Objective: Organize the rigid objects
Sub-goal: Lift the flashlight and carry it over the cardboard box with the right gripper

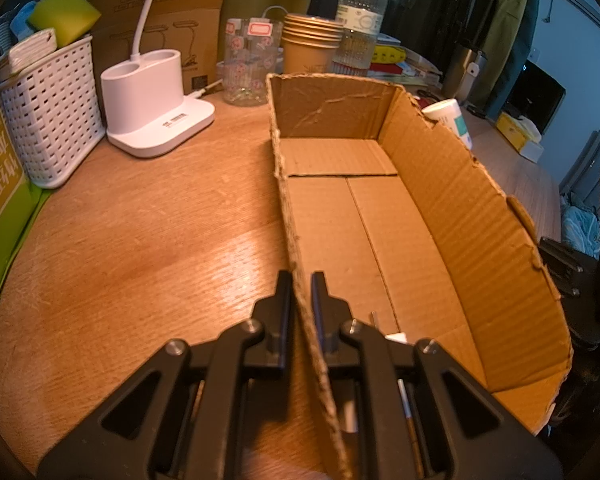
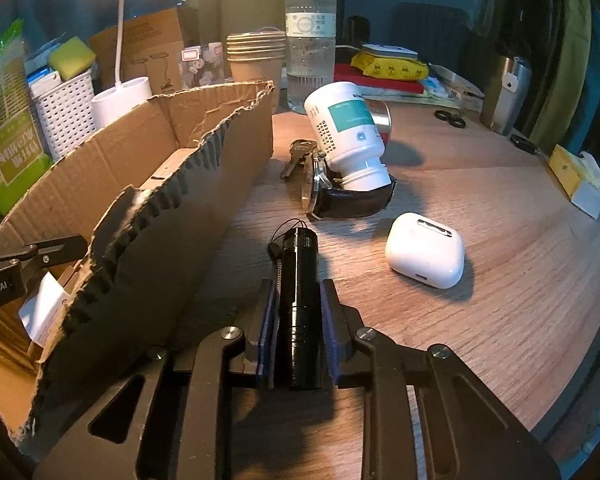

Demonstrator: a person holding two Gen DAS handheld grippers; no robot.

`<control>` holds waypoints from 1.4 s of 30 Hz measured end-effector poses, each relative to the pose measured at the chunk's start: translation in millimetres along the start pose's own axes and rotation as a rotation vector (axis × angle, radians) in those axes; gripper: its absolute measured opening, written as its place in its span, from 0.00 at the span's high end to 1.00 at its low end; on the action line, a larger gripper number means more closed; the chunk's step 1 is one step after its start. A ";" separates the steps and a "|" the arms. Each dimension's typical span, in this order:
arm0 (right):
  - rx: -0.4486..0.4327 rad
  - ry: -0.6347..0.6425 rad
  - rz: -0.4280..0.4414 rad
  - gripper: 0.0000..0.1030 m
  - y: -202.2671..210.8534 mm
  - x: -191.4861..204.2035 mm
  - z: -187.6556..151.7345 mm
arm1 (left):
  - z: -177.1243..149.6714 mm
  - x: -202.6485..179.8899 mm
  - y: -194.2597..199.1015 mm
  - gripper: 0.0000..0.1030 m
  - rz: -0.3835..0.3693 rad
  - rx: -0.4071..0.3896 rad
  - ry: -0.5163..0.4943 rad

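An open cardboard box [image 1: 440, 184] lies on the wooden table; its inside shows only a small paper slip near the front. My left gripper [image 1: 301, 280] is shut on the box's left wall. In the right wrist view the box [image 2: 204, 152] stands to the left. My right gripper [image 2: 298, 292] is shut on a black flashlight [image 2: 300, 288], just right of the box wall. Beyond it lie a white earbud case [image 2: 424, 250], a wristwatch [image 2: 348, 200], a tipped white pill bottle [image 2: 348, 132], keys [image 2: 300, 152] and a small tin [image 2: 382, 118].
A white lamp base [image 1: 152, 100], white basket [image 1: 48, 112], glass jar [image 1: 250, 64], paper cups [image 1: 310, 44] and water bottle [image 2: 310, 36] line the back. A steel tumbler [image 2: 506, 92], yellow box [image 2: 576, 176] and stacked books [image 2: 388, 76] sit at the right.
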State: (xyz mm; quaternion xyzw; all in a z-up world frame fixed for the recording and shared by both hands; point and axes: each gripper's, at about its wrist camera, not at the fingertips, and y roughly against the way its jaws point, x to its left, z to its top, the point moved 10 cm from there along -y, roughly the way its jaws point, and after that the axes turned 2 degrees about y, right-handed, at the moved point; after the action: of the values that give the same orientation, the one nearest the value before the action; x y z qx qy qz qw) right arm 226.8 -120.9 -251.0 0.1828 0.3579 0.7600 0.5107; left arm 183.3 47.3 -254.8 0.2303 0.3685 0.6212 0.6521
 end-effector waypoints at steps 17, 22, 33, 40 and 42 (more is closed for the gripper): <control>-0.076 -0.021 0.010 0.77 31.7 -3.6 14.0 | 0.3 0.1 -0.1 0.90 -0.001 0.000 0.000; -0.124 -0.024 0.005 0.77 52.7 -3.1 24.7 | 0.4 0.1 0.0 0.90 -0.001 0.000 0.000; -0.205 -0.010 0.026 0.77 93.3 6.5 41.8 | 0.5 0.2 -0.1 0.90 -0.001 0.001 0.001; -0.247 0.000 0.055 0.77 112.0 17.2 49.2 | 0.6 0.3 -0.1 0.90 -0.001 0.001 0.001; -0.257 0.004 0.064 0.77 116.0 22.5 51.5 | 0.6 0.2 -0.2 0.90 -0.001 0.001 0.001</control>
State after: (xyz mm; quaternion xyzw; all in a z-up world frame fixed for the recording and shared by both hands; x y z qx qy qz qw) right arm 175.9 -107.8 -133.3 0.1256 0.2525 0.8159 0.5047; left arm 183.9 47.6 -254.6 0.2301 0.3692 0.6208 0.6522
